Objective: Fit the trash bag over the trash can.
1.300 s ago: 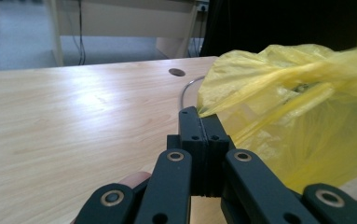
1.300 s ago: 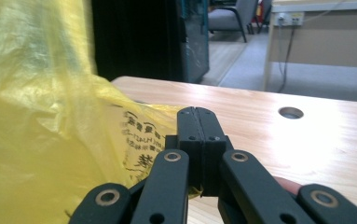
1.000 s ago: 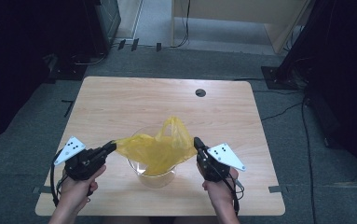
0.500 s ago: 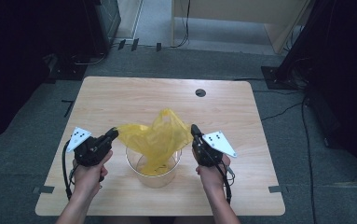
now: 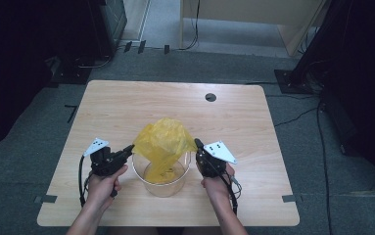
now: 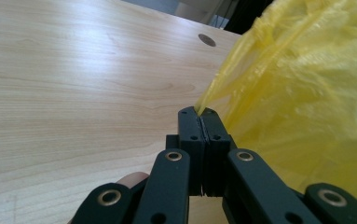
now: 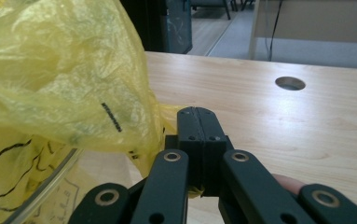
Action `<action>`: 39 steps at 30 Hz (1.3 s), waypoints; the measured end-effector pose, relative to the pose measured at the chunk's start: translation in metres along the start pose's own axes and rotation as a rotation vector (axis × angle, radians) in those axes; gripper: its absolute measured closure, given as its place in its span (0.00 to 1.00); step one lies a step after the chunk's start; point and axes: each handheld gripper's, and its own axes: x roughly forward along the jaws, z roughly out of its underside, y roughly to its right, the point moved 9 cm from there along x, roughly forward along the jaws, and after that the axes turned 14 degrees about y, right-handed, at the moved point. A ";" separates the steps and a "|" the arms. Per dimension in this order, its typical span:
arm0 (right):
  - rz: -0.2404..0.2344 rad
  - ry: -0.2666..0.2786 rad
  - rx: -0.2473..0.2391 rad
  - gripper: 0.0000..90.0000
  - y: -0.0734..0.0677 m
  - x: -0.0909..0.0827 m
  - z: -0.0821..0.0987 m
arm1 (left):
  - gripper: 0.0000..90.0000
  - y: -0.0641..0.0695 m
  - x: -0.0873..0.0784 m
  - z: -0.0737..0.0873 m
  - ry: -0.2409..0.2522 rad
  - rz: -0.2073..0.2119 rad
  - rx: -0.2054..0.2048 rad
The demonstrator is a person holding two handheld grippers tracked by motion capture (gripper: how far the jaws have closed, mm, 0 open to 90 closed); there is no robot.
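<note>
A pale wooden tabletop (image 5: 126,105) stands on grey carpet, with a round cable hole (image 5: 210,97) near its far edge and dark equipment stands and loose cables on the floor around it. Nothing lies on the wood between the two hands and the clear plastic bucket (image 5: 164,182), which sits near the front edge, midway between them.

A yellow plastic bag (image 5: 164,144) rises out of the bucket, its lower part hanging inside and its upper part billowing above the rim. Black print shows on the film in the right gripper view (image 7: 111,116), where the bucket's curved clear rim also appears at the lower left.

The left tool (image 5: 128,148) has its jaws pressed fully together on the bag's left edge; in the left gripper view (image 6: 203,114) a thin pinch of yellow film emerges from between the closed tips. The right tool (image 5: 197,143) is likewise clamped tight on the bag's right edge (image 7: 197,112), the film bunched against its left side. Both tools sit just outside the bucket's rim, stretching the bag's mouth between them.
</note>
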 end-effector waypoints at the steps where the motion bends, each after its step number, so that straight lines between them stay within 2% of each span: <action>1: 0.000 0.000 0.000 1.00 0.000 0.000 0.000 | 0.98 0.000 0.000 0.000 0.000 0.000 0.000; 2: -0.023 -0.015 0.032 0.92 -0.001 -0.002 0.000 | 0.98 0.001 -0.005 -0.002 0.009 0.002 0.015; 3: -0.023 -0.015 0.032 0.92 -0.001 -0.002 0.000 | 0.98 0.001 -0.005 -0.002 0.009 0.002 0.015; 4: -0.043 -0.005 0.066 0.83 0.003 -0.006 -0.004 | 0.97 0.001 -0.007 -0.003 0.015 0.004 0.026; 7: -0.058 0.019 0.100 0.76 0.010 -0.013 -0.015 | 0.93 -0.001 -0.016 -0.011 0.039 0.006 0.031; 8: -0.058 0.019 0.100 0.76 0.010 -0.013 -0.015 | 0.88 -0.001 -0.016 -0.011 0.039 0.006 0.031; 9: -0.081 0.029 0.116 0.72 0.014 -0.019 -0.023 | 0.78 -0.003 -0.018 -0.013 0.042 0.007 0.023; 11: -0.091 0.037 0.121 0.72 0.016 -0.023 -0.029 | 0.65 -0.010 -0.020 -0.016 0.033 0.002 -0.006; 13: -0.101 0.041 0.121 0.72 0.016 -0.026 -0.033 | 0.55 -0.012 -0.022 -0.018 0.029 0.023 -0.033; 15: -0.113 0.041 0.110 0.82 0.015 -0.029 -0.035 | 0.48 -0.012 -0.025 -0.021 0.033 0.039 -0.043; 18: -0.119 0.034 0.061 0.95 0.011 -0.033 -0.034 | 0.39 -0.010 -0.031 -0.027 0.045 0.062 -0.032; 21: -0.116 0.026 0.039 1.00 0.008 -0.039 -0.033 | 0.30 -0.011 -0.036 -0.033 0.050 0.049 -0.022; 28: -0.123 0.017 0.043 1.00 0.005 -0.052 -0.030 | 0.24 -0.009 -0.049 -0.046 0.085 0.037 -0.004; 32: -0.129 0.005 0.044 1.00 0.002 -0.056 -0.027 | 0.22 -0.006 -0.053 -0.051 0.095 0.027 -0.008; 33: -0.114 -0.003 0.062 1.00 0.001 -0.058 -0.025 | 0.22 0.002 -0.056 -0.055 0.110 0.027 0.012; 35: -0.106 -0.001 0.077 0.98 -0.001 -0.059 -0.025 | 0.22 0.018 -0.058 -0.057 0.113 0.064 0.039; 36: -0.100 0.005 0.086 0.97 -0.003 -0.060 -0.026 | 0.22 0.018 -0.058 -0.057 0.113 0.064 0.039; 37: -0.098 0.008 0.093 0.97 -0.004 -0.060 -0.026 | 0.23 0.037 -0.058 -0.057 0.110 0.101 0.070; 39: -0.093 0.019 0.085 0.97 -0.007 -0.061 -0.028 | 0.23 0.055 -0.056 -0.056 0.113 0.133 0.090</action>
